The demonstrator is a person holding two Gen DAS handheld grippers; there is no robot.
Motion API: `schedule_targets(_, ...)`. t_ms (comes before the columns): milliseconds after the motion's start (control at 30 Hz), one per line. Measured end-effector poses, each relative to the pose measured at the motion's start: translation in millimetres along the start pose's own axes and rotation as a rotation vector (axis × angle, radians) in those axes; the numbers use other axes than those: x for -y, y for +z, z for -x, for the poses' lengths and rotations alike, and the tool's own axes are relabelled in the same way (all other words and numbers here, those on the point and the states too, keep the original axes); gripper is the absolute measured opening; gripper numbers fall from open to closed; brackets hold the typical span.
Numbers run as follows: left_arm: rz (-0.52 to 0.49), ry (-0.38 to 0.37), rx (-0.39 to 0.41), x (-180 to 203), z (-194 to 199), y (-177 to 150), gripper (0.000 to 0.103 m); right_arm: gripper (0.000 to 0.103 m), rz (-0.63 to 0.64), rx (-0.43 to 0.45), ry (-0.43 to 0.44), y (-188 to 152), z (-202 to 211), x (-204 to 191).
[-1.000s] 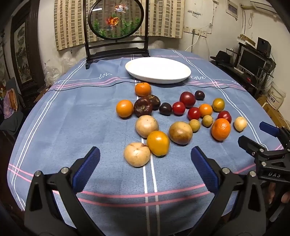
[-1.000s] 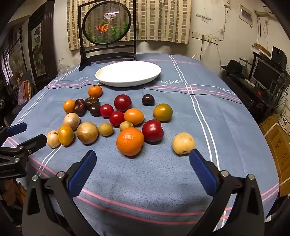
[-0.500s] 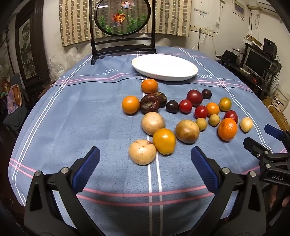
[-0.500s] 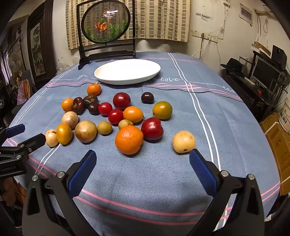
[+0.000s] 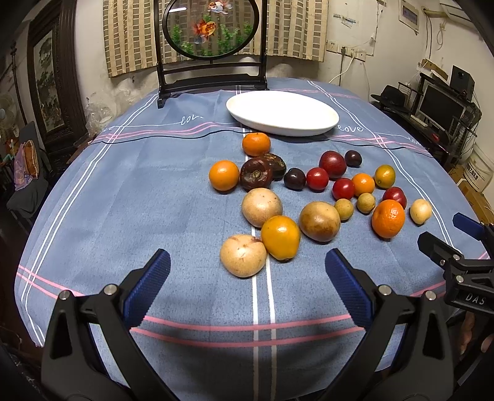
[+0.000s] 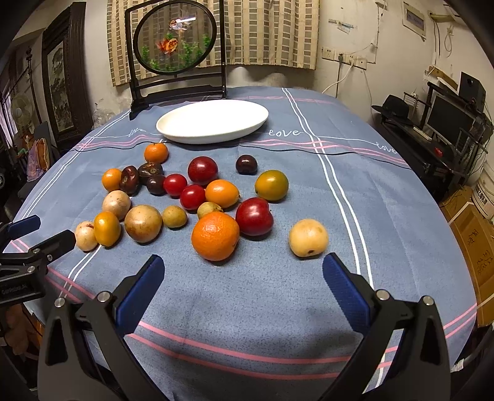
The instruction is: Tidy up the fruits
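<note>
Several fruits lie loose on the blue tablecloth [image 5: 123,200]. An empty white oval plate [image 5: 282,112] stands behind them; it also shows in the right wrist view [image 6: 213,121]. My left gripper [image 5: 247,277] is open and empty, just short of a tan round fruit [image 5: 243,255] and a yellow-orange fruit [image 5: 280,237]. My right gripper [image 6: 244,283] is open and empty, just short of a large orange [image 6: 215,236], a red apple [image 6: 254,216] and a pale yellow fruit [image 6: 308,237].
A black stand with a round goldfish panel [image 5: 211,27] stands at the table's far edge. The table drops off at the near edge. Shelves with a monitor [image 6: 447,117] stand to the right, a dark cabinet [image 5: 52,80] to the left.
Both grippers have drifted slightly, so the fruits and plate sit a little differently in view. Both stay open and empty. No fruit has moved.
</note>
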State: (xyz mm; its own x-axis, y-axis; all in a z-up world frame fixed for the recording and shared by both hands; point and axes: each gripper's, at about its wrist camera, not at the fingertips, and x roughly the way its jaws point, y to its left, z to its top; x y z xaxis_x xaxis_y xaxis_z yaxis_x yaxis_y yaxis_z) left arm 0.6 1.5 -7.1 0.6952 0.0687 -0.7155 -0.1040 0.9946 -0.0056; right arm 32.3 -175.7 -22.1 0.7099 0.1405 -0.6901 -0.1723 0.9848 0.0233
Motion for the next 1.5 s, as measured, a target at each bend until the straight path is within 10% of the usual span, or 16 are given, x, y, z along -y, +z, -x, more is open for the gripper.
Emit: schedule_targets(1500, 0.005, 0.013, -0.018, -0.5, -5.1, -1.6, 0.101, 0.102, -0.013, -0.005, 0.029, -1.5, -2.0, -1.8)
